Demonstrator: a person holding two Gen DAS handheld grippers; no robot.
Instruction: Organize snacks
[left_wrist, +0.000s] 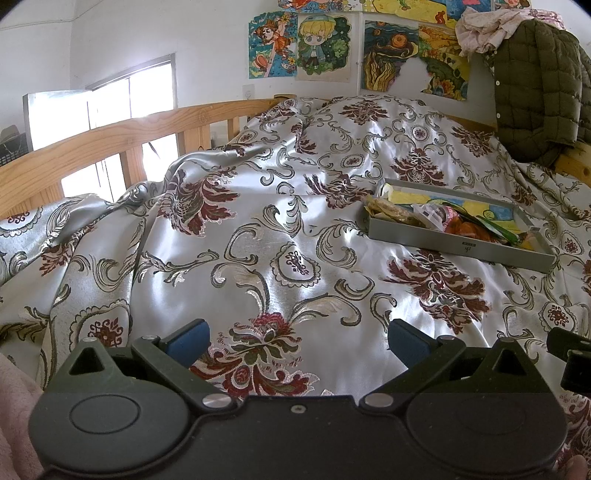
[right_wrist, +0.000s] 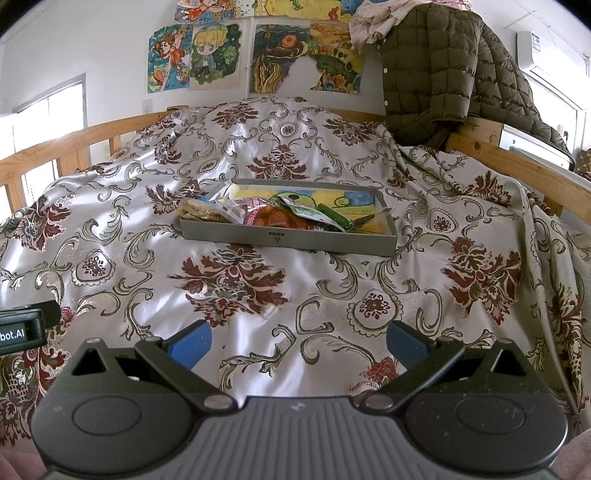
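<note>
bed (right_wrist: 295, 295) with patterned cover: snacks (right_wrist: 273, 214) lie gathered in tray (right_wrist: 288, 240); none loose outside; both hand-held grippers (left_wrist: 297, 341) (right_wrist: 299, 341) apart, empty.

Glossy satin bedspread (right_wrist: 258, 288), matt grey tray (right_wrist: 295, 236), crinkly shiny snack packets (right_wrist: 280, 214), bare wooden rail (left_wrist: 110, 136), quilted jacket (right_wrist: 436, 74)

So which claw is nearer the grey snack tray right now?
Right, by my read. The grey snack tray lies straight ahead of the right claw, centred in its view. From the left claw it sits off to the right and ahead. Both are open, well short of it.
</note>
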